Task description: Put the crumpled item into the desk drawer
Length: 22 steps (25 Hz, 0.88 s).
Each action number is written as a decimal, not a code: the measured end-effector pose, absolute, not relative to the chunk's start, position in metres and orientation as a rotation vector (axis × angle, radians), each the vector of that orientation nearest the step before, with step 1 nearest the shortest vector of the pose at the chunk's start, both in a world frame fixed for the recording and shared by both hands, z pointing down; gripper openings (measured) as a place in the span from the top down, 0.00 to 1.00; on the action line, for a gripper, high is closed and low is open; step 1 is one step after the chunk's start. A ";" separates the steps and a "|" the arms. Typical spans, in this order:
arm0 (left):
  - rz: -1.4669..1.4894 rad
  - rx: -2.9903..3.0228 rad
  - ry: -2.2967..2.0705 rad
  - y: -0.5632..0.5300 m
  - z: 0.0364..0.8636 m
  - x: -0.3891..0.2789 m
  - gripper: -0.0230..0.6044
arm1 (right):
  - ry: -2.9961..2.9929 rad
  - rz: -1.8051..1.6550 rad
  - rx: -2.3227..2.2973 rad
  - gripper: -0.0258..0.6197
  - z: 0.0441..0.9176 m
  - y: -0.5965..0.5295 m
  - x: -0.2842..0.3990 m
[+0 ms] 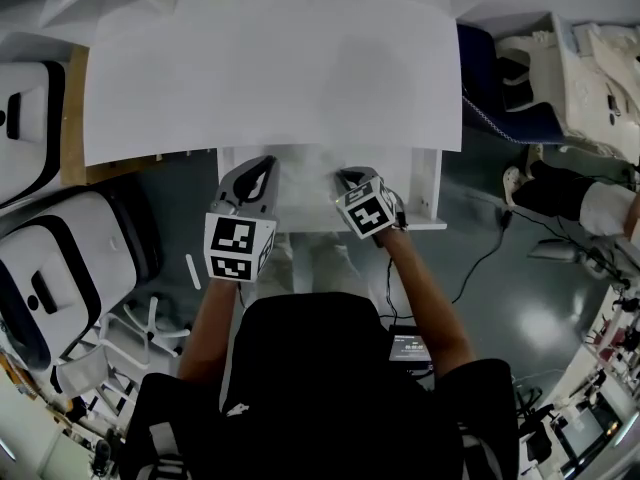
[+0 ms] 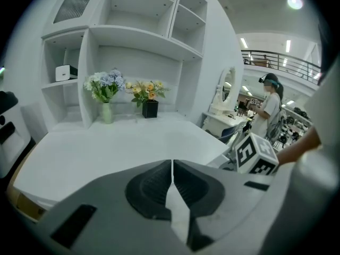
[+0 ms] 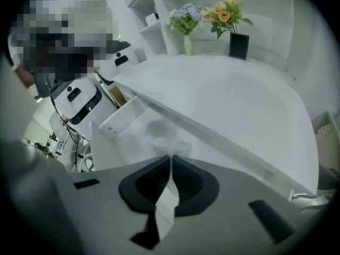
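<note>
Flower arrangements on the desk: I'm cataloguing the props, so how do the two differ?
The pale green vase is slim and tall; the black pot is shorter and boxy. The vase holds blue and white blooms, the pot yellow and orange ones. In the left gripper view the vase stands left of the pot. Both stand upright at the back of the white desk.

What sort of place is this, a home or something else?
Probably a big indoor lab or showroom with a mock home corner. The long white desk, white shelf unit and vases of flowers look domestic, but a railed upper gallery rises behind, and black cables trail over the grey floor.
</note>
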<state>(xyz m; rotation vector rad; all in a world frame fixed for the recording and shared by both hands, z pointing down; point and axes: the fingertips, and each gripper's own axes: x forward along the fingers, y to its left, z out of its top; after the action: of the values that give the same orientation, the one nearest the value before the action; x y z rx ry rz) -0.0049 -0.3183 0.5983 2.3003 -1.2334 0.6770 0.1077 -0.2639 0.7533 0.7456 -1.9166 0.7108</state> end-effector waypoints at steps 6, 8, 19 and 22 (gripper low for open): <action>0.705 2.270 -1.224 -0.313 0.612 -0.006 0.95 | -1.858 0.714 0.702 0.94 0.786 -0.255 0.109; 0.729 2.272 -1.228 -0.312 0.617 -0.008 0.95 | -1.848 0.711 0.685 0.94 0.795 -0.254 0.109; 0.748 2.274 -1.222 -0.315 0.631 -0.006 0.95 | -1.794 0.747 0.665 0.94 0.824 -0.252 0.114; 0.745 2.273 -1.225 -0.318 0.631 -0.004 0.95 | -1.783 0.755 0.659 0.94 0.830 -0.251 0.116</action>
<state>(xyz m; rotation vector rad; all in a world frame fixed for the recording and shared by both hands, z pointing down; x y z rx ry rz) -0.0035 -0.3176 0.6313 2.2727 -1.2249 0.7454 0.1159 -0.2508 0.8301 0.6592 -1.7830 0.7553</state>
